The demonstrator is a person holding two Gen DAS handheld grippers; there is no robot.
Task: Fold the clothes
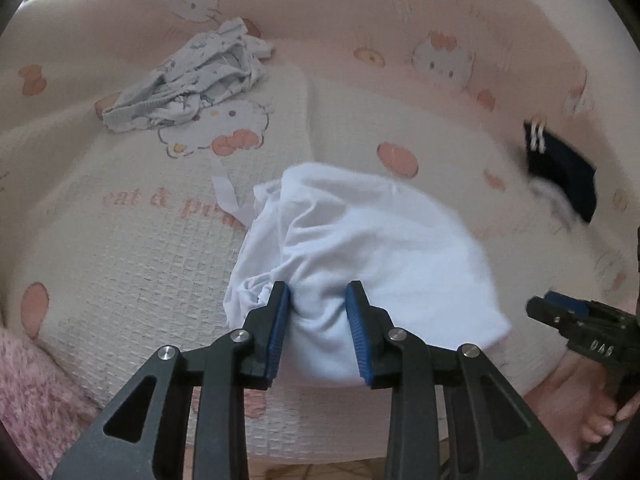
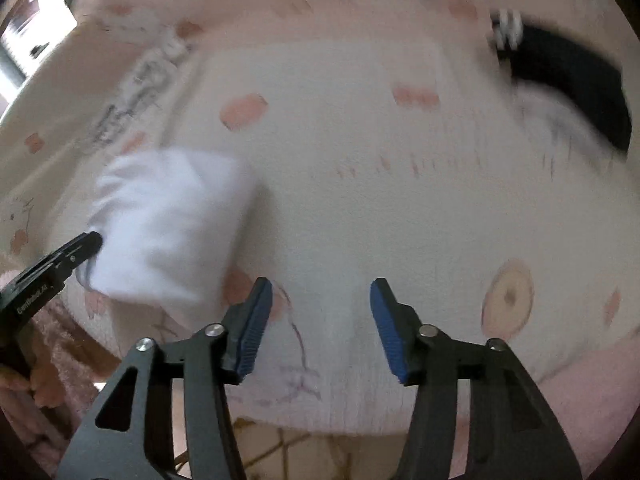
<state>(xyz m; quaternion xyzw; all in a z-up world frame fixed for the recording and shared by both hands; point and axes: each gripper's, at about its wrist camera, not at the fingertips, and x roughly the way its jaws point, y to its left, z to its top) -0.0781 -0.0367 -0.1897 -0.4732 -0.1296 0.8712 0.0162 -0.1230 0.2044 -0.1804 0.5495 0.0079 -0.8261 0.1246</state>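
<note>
White cotton garment (image 1: pixel 360 248), bunched into a soft bundle, lies near the front edge of the pink cartoon-print bedspread (image 1: pixel 120 280). Left gripper (image 1: pixel 318 332): blue pads pinch a fold at the bundle's near end, probably to anchor it. Right gripper (image 2: pixel 322 328): jaws apart, nothing between them, above bare bedspread beside the bundle. Crumpled pale patterned garment (image 1: pixel 188 80) lies toward the far left; dark navy garment with white stripes (image 1: pixel 560 168) toward the right edge. Neither obstructs the fold.
</note>
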